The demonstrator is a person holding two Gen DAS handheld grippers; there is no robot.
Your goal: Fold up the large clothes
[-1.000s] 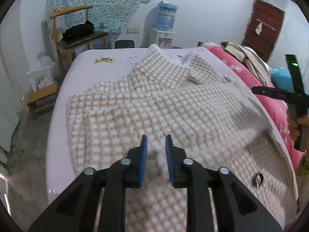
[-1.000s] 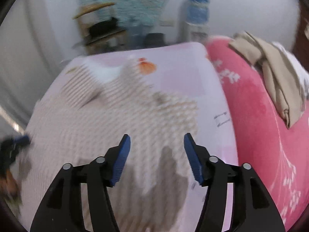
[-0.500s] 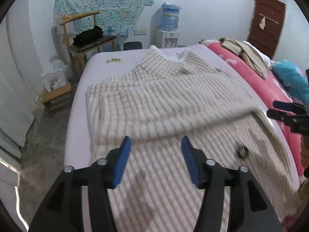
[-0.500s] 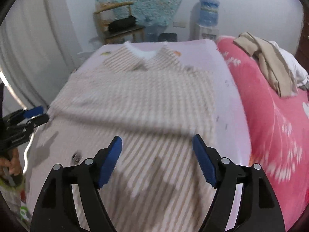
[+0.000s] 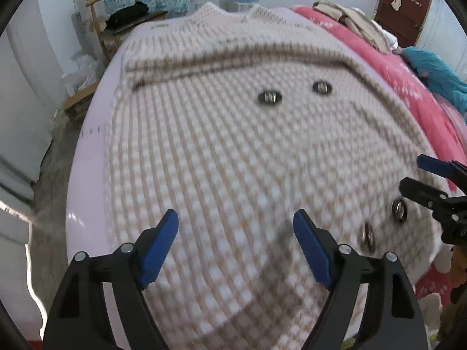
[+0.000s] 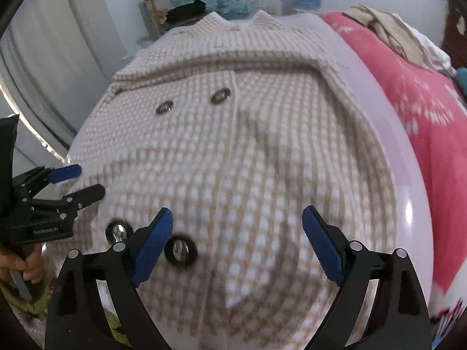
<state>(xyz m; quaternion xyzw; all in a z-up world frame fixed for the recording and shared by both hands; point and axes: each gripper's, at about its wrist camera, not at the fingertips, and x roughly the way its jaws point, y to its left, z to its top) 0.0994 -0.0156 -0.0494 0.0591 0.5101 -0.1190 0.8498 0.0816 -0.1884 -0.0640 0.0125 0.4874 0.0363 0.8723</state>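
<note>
The left gripper (image 5: 235, 227) hovers low over the beige-and-white checked knit coat (image 5: 233, 145), its blue-padded fingers (image 5: 159, 243) spread wide and holding nothing. The coat lies flat across the pale lilac bed sheet (image 5: 87, 160), collar at twelve o'clock and dark round buttons (image 5: 270, 97) showing near the middle and at four o'clock. The right gripper (image 6: 238, 227) is likewise spread and empty above the hem, with one dark round button (image 6: 180, 250) just beside its left finger. Motion blur smears the weave. A pink floral quilt (image 6: 423, 110) runs along three o'clock.
</note>
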